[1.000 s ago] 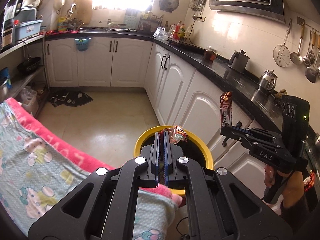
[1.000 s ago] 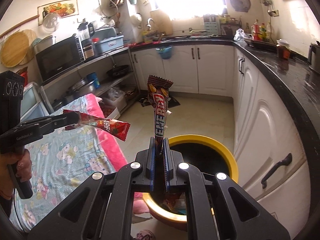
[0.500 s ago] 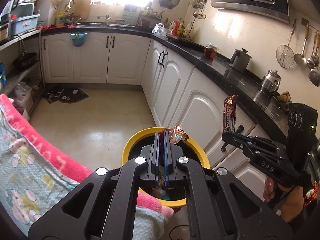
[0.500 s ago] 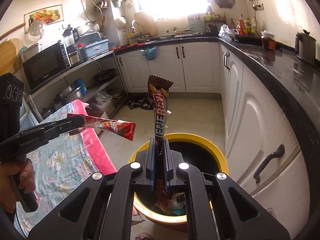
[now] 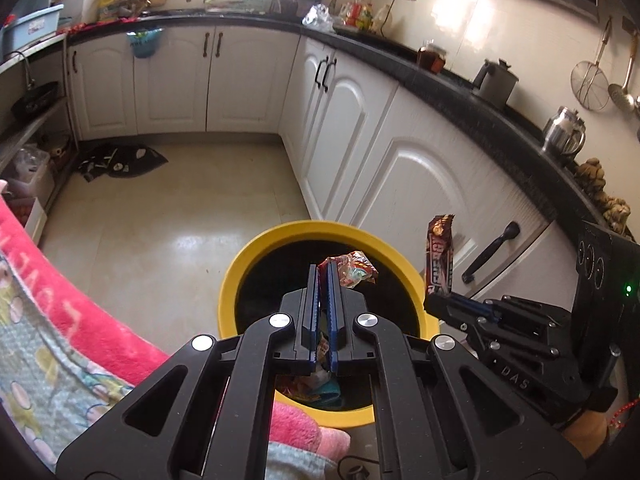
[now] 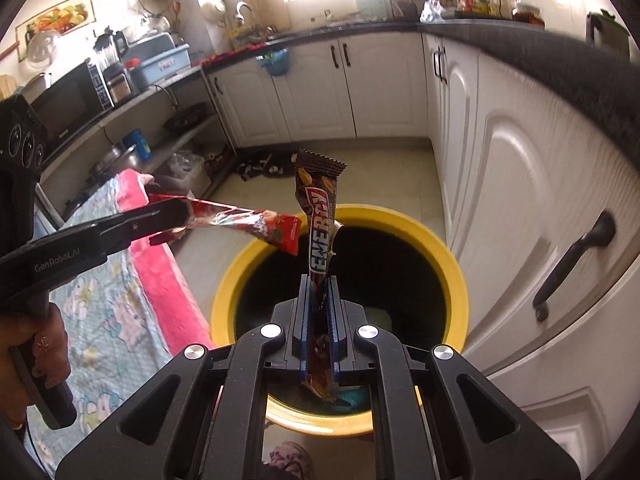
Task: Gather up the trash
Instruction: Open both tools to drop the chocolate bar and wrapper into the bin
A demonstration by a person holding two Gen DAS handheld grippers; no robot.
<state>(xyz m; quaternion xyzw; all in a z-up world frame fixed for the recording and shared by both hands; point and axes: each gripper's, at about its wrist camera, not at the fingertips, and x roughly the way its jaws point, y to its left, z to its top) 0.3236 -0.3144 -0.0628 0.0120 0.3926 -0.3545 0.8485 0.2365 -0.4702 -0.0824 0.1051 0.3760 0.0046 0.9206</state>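
Note:
A yellow-rimmed bin [image 5: 256, 252] [image 6: 452, 252] with a dark inside stands on the kitchen floor right below both grippers. My left gripper [image 5: 322, 270] is shut on a red crumpled wrapper [image 5: 354, 270] that juts out to the right over the bin mouth; in the right wrist view the same left gripper [image 6: 176, 214] holds the red wrapper [image 6: 256, 226] out flat. My right gripper [image 6: 319, 282] is shut on a brown energy bar wrapper [image 6: 320, 216] standing upright over the bin. The left wrist view shows that bar wrapper [image 5: 439, 260] at the bin's right rim. Some trash lies at the bin's bottom.
A pink and pale patterned blanket [image 5: 60, 308] [image 6: 120, 296] borders the bin on the left. White cabinet doors [image 5: 408, 184] with a dark handle [image 6: 572, 264] run close on the right under a black counter. Open tiled floor [image 5: 160, 216] lies beyond. A hand [image 6: 36, 356] holds the left gripper's grip.
Both grippers have come down and closer over the bin, which now looks larger. Each wrapper stays held in its jaws.

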